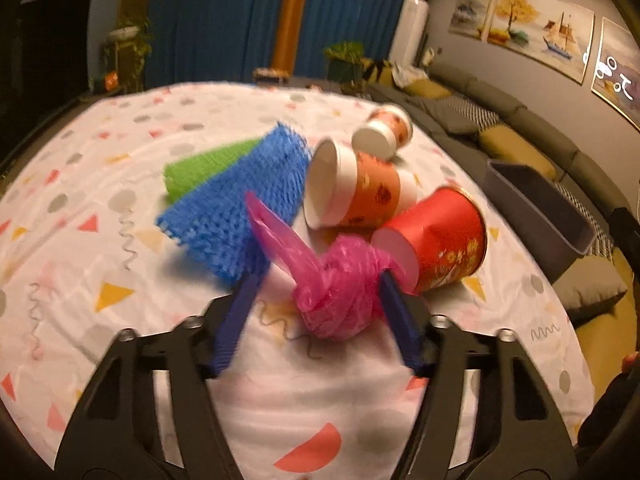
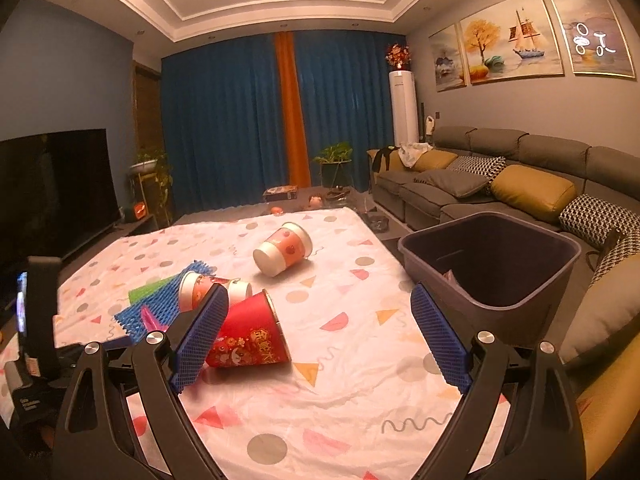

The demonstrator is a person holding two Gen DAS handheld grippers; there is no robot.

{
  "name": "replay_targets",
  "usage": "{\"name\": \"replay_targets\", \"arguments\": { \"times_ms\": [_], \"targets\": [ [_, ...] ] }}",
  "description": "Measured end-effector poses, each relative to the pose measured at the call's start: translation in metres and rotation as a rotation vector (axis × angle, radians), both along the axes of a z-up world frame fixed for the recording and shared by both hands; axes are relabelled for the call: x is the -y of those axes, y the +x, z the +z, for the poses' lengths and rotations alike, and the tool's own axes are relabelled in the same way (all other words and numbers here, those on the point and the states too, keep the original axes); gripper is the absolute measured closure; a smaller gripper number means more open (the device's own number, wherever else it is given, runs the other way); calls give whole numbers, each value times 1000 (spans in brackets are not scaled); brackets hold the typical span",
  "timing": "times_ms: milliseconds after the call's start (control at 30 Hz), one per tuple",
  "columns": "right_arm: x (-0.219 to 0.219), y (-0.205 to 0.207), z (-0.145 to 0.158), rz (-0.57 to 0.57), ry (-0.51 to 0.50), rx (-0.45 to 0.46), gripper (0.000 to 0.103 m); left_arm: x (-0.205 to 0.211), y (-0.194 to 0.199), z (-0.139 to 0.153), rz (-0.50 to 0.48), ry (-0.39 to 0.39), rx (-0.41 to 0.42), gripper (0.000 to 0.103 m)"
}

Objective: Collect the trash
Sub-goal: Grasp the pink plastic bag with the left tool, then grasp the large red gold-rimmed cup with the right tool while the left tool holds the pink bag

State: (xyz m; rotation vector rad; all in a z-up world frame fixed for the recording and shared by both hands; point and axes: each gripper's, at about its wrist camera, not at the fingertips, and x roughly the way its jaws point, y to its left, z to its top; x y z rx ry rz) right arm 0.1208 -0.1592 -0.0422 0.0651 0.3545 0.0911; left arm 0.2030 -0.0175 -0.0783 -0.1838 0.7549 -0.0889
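1. Blue pads of the left gripper (image 1: 316, 300) are sitting on either side of a knotted pink plastic bag (image 1: 336, 292). Its right pad is touching the bag, but a gap is showing at the left pad, so the jaws are not clamping it.
2. Pink bag tails are sticking up toward a blue mesh sheet (image 1: 236, 208), which is lying partly over a green mesh sheet (image 1: 200, 168).
3. Just beside the bag, a red paper cup (image 1: 444, 240) is lying on its side.
4. Behind it, an orange and white paper cup (image 1: 352, 192) is lying on its side too, and another orange and white cup (image 1: 384, 128) is lying farther back.
5. All of this is resting on a white tablecloth (image 1: 100, 200) with coloured shapes.
6. Jaws of the right gripper (image 2: 320, 336) are standing wide apart, holding nothing.
7. A dark grey bin (image 2: 492, 264) is standing just beside the cloth's right edge, with a grey sofa (image 2: 520, 168) behind it.
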Motion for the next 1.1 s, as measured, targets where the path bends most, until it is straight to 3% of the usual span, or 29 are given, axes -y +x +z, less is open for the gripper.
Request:
{"name": "replay_targets", "arguments": {
  "times_ms": [67,100,233,400,500,700,1100],
  "targets": [
    [-3,5,-3,12,-4,-16,14,-1,5,-5,-19,-27,-29,60],
    [-5,8,-4,18,-6,-24,14,-1,4,-5,-27,-37,-29,71],
    [-14,18,-10,51,-18,-60,14,-1,1,-4,-49,-56,-8,76],
    [-26,26,-17,89,-39,-90,13,-11,-17,6,-9,-49,49,77],
    [-35,33,-21,123,-46,-107,7,-32,-35,22,63,-57,105,77],
    [-53,54,-32,162,-74,-172,7,-63,-55,44,169,-51,177,77],
    [-75,79,-47,196,-143,-256,7,-75,-59,45,175,-71,184,77]
  ]
}}
